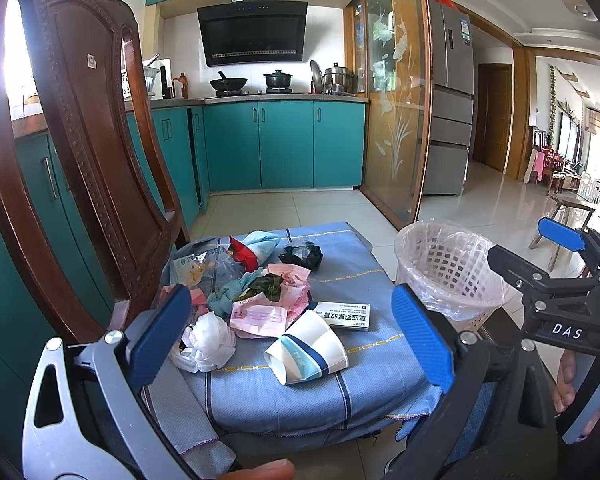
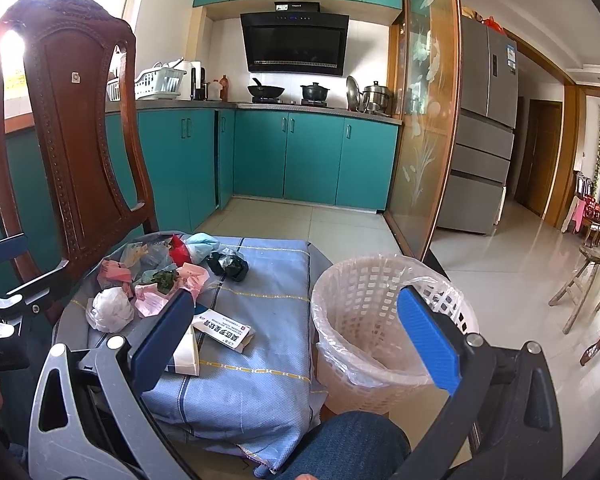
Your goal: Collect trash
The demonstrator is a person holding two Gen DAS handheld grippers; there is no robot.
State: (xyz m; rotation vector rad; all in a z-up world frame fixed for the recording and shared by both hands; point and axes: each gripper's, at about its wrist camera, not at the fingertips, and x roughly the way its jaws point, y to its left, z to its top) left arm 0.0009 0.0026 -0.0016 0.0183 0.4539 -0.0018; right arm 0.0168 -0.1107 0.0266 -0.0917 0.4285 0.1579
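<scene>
Both jaws standing apart and empty, left gripper (image 1: pixel 296 332) hovering over paper cup (image 1: pixel 306 348) lying sideways on cloth-covered surface (image 1: pixel 340 392) beside lined bin (image 2: pixel 380 320); risk: cup rolling or crushing under pinch.

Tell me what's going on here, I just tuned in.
A person holds two grippers over a blue cloth strewn with trash: a paper cup on its side, a small box, crumpled wrappers and a white wad. The left gripper and right gripper are both open and empty. The lined basket beside the cloth looks empty.
</scene>
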